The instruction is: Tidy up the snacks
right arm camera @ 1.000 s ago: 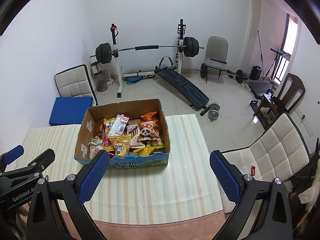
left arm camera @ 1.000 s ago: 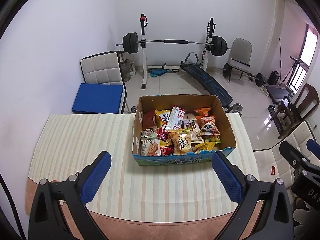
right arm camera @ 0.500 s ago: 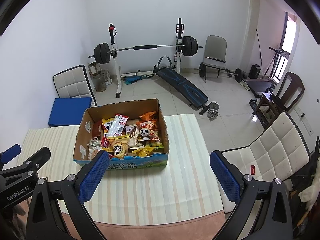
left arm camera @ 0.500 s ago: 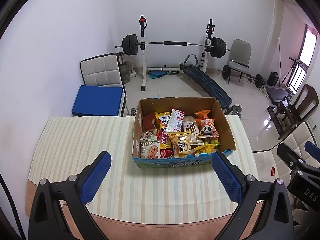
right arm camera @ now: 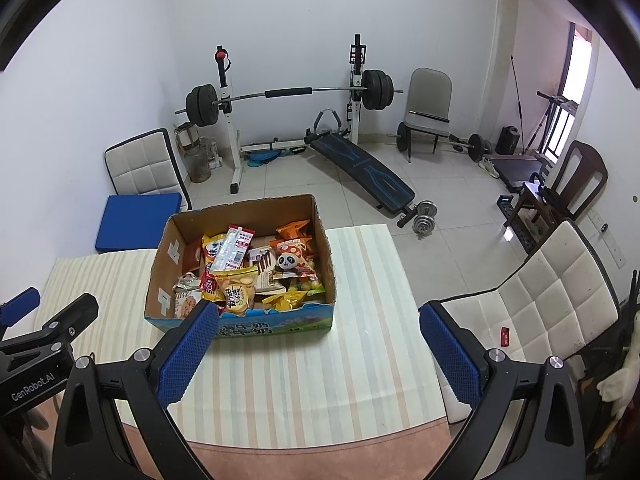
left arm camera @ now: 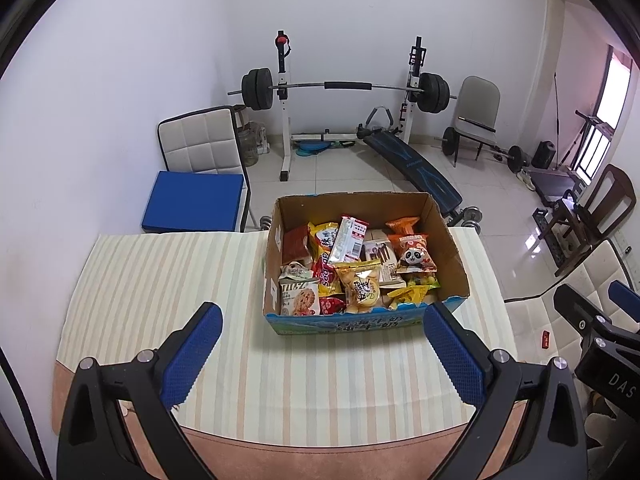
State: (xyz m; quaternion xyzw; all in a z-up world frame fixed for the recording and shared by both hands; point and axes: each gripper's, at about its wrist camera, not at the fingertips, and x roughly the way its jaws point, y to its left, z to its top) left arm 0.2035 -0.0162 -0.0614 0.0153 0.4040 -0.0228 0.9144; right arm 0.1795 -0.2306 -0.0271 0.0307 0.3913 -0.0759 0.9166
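Note:
A cardboard box (left arm camera: pixel 452 240) (right arm camera: pixel 160 264) full of several snack packets stands on the striped tablecloth (left arm camera: pixel 160 280) (right arm camera: pixel 368 280). A panda packet (left arm camera: pixel 414 258) (right arm camera: pixel 290 262), a yellow biscuit bag (left arm camera: pixel 362 286) (right arm camera: pixel 236 288) and a cookie packet (left arm camera: pixel 298 298) lie on top. My left gripper (left arm camera: pixel 320 352) hangs open above the near table edge, short of the box. My right gripper (right arm camera: pixel 320 348) is open too, its left fingertip (right arm camera: pixel 192 344) overlapping the box's front corner in view. Neither holds anything.
A white chair with a blue cushion (left arm camera: pixel 194 202) stands behind the table at left, and another white chair (right arm camera: pixel 540 292) at right. A barbell rack (left arm camera: pixel 344 88) and sit-up bench (right arm camera: pixel 360 168) fill the floor behind. The tablecloth left of the box is bare.
Both grippers have pulled back and risen slightly, so the box sits a little farther and higher in view. Both stay open; nothing was picked up.

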